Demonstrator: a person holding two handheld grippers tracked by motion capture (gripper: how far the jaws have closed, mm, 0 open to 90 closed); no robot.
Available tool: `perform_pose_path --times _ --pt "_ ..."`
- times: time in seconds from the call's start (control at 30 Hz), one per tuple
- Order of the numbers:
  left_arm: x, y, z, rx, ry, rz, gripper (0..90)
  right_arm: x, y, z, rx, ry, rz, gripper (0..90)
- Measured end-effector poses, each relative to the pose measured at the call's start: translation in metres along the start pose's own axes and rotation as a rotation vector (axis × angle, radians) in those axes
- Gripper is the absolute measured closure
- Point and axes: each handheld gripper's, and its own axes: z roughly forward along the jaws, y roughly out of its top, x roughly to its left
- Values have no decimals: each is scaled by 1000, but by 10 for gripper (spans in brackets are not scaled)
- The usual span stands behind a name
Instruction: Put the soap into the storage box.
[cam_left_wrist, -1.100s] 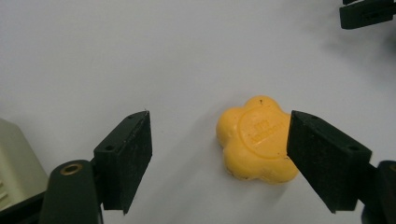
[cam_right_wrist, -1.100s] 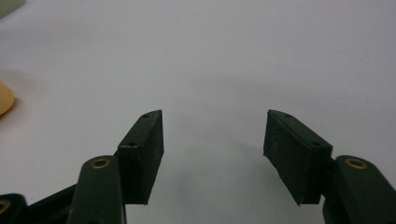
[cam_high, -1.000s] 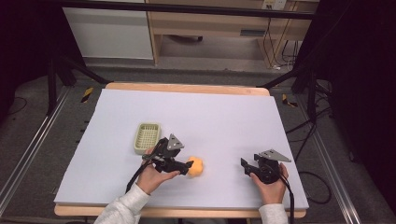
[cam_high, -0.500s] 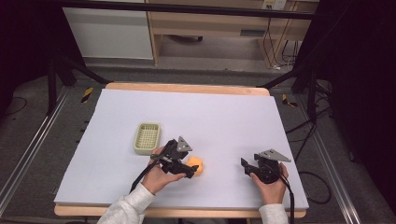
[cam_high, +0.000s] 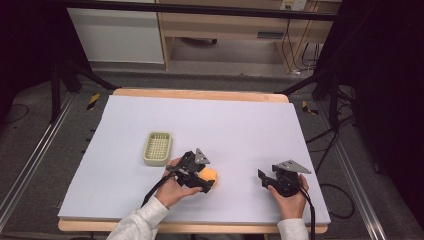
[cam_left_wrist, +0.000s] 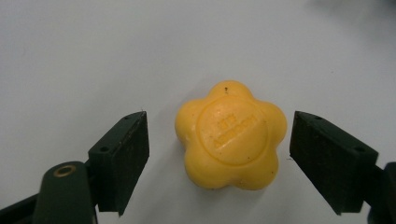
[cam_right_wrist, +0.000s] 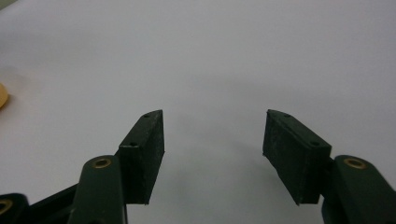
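A yellow flower-shaped soap (cam_left_wrist: 231, 136) lies flat on the pale sheet, with raised lettering on its round top. My left gripper (cam_left_wrist: 217, 161) is open, one jaw on each side of the soap with a gap to each. From above, the left gripper (cam_high: 206, 181) sits over the soap (cam_high: 209, 175) near the front of the table. My right gripper (cam_right_wrist: 212, 151) is open over bare sheet with nothing between its jaws; from above, the right gripper (cam_high: 263, 176) rests at the front right. An edge of the soap (cam_right_wrist: 2, 100) peeks in at the far left of the right gripper view.
A small pale green slatted basket (cam_high: 157, 148) stands just left of and behind the left gripper. The pale sheet (cam_high: 225, 125) covers a wooden table (cam_high: 200, 94). Cables trail from both grippers toward the front edge.
The left gripper has moved a little to the right and down around the soap. The right gripper has stayed in place.
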Motion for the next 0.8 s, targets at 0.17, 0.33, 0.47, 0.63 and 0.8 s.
perform_pose_path --times 0.17,0.33,0.47,0.63,0.8 --pt "-1 0 7 19 -9 1 191 0 0 0 1 1 -2 389" --pt "-2 0 12 39 -11 8 191 0 0 0 5 0 -2 388" --pt "-2 0 16 46 -17 7 191 0 0 0 4 1 -4 388" --pt "-2 1 22 69 -21 11 196 0 0 0 6 1 -3 387" --pt "-4 0 28 89 -18 17 214 0 -1 0 6 4 -3 384"
